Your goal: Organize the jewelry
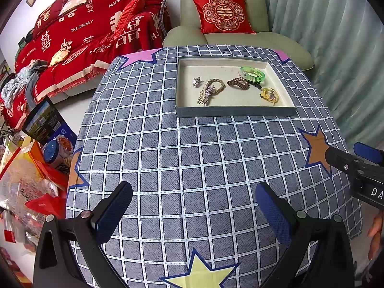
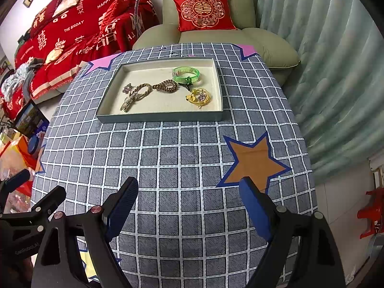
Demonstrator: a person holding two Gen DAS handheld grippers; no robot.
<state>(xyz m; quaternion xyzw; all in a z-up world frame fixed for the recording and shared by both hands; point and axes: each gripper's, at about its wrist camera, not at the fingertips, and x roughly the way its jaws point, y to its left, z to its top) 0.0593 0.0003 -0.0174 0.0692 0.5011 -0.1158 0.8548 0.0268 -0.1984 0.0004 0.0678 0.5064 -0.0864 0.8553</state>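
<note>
A shallow grey tray [image 1: 236, 112] [image 2: 158, 117] with a cream lining sits at the far side of the checked tablecloth. Inside lie a green bangle [image 1: 252, 74] [image 2: 186, 74], a brown coil hair tie [image 1: 237, 82] [image 2: 165, 86], a braided bracelet [image 1: 217, 85] [image 2: 144, 90], a small silver piece [image 1: 196, 81] [image 2: 127, 88], a clip [image 1: 206, 95] [image 2: 127, 103] and a yellow-gold piece [image 1: 270, 94] [image 2: 198, 98]. My left gripper [image 1: 193, 196] hovers open over the near cloth, nothing between its fingers. My right gripper [image 2: 188, 192] is open too, holding nothing, well short of the tray.
The checked tablecloth [image 1: 180, 156] carries star patches, an orange one [image 2: 252, 163] by the right gripper. A green armchair with a red cushion [image 1: 222, 13] stands behind the table, a red-covered sofa [image 1: 84, 36] at left, boxes and bags [image 1: 36, 168] on the floor left, a red stool [image 2: 372, 213] right.
</note>
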